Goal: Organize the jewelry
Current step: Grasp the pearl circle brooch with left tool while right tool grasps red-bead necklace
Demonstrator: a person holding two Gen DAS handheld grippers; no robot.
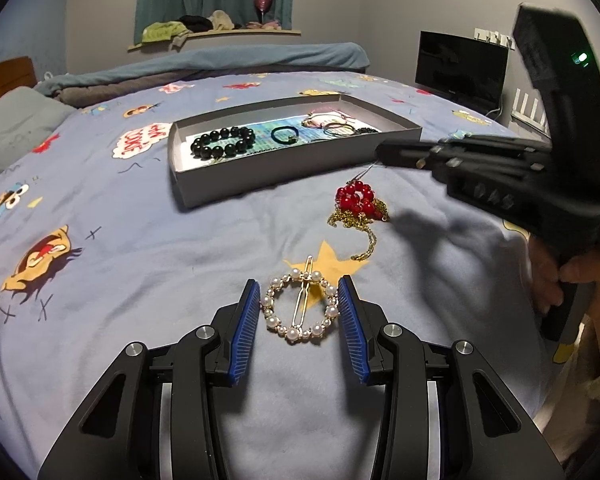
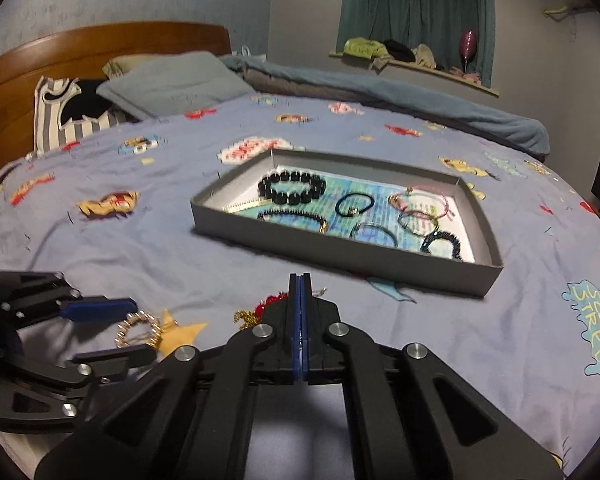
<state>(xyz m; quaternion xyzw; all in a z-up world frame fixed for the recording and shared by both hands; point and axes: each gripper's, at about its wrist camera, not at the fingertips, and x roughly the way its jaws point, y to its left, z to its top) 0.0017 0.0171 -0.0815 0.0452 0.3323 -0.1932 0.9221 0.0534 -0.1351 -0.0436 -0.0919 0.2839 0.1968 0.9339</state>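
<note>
A round pearl hair clip [image 1: 300, 306] lies on the blue bedspread between the open blue pads of my left gripper [image 1: 299, 298]; it also shows in the right wrist view [image 2: 138, 330]. A red bead and gold chain necklace [image 1: 358, 202] lies just beyond it, with a thin strand running up to the tip of my right gripper [image 1: 380, 152]. In the right wrist view my right gripper [image 2: 300, 280] is shut, with the necklace [image 2: 266, 306] partly hidden under its fingers. A grey tray [image 1: 300, 166] holds a black bead bracelet [image 1: 224, 142] and several other bracelets.
The tray also shows in the right wrist view [image 2: 340, 258]. Pillows [image 2: 172, 80] and a wooden headboard [image 2: 100, 44] are at the bed's far left. A folded blue blanket [image 1: 220, 66] lies behind the tray. A black monitor [image 1: 462, 68] stands at the right.
</note>
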